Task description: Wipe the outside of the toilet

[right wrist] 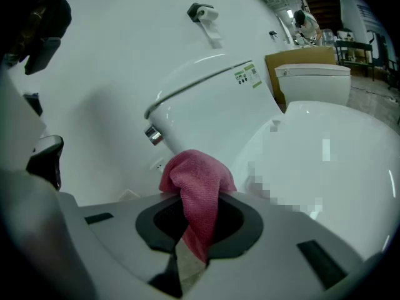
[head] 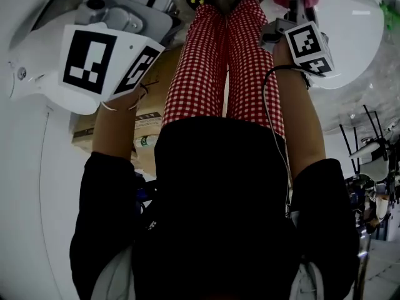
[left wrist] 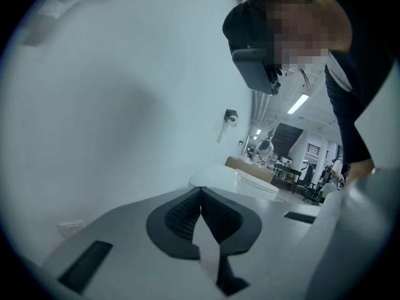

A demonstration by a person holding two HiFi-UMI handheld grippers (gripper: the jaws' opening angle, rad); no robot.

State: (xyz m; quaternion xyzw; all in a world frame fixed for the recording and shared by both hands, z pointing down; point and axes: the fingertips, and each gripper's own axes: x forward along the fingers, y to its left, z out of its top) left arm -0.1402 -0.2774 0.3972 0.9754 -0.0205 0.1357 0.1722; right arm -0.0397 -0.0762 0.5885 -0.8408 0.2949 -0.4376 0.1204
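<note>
Two claws are up in front of the person, who stands in red-and-white checked trousers (head: 225,61) and a black top. The right claw (right wrist: 197,210) is shut tight on a pink cloth (right wrist: 195,180). The fabric is pinched between the jaws, bunches into a rounded wad past their tips and trails a narrow tail back between the pads.

The cloth sits in front of the toilet (right wrist: 312,167), low where the white tank (right wrist: 206,102) meets the closed lid. It looks very close to the porcelain, but whether it actually touches cannot be told from this angle. A chrome flush lever (right wrist: 153,135) sticks out of the tank's side, just up and left of the cloth. A paper-roll holder (right wrist: 203,12) hangs on the wall above. Further back, a second toilet (right wrist: 312,83) stands against a cardboard box (right wrist: 290,61).

The left claw (left wrist: 200,194) is closed with nothing in it, its ribbed black pads meeting at the tips. It faces a bare white wall (left wrist: 125,105). In the head view its marker cube (head: 94,61) is held out at the person's left, while the right claw's cube (head: 307,42) is beside the toilet's broad white lid, with the cloth showing just above it.
</note>
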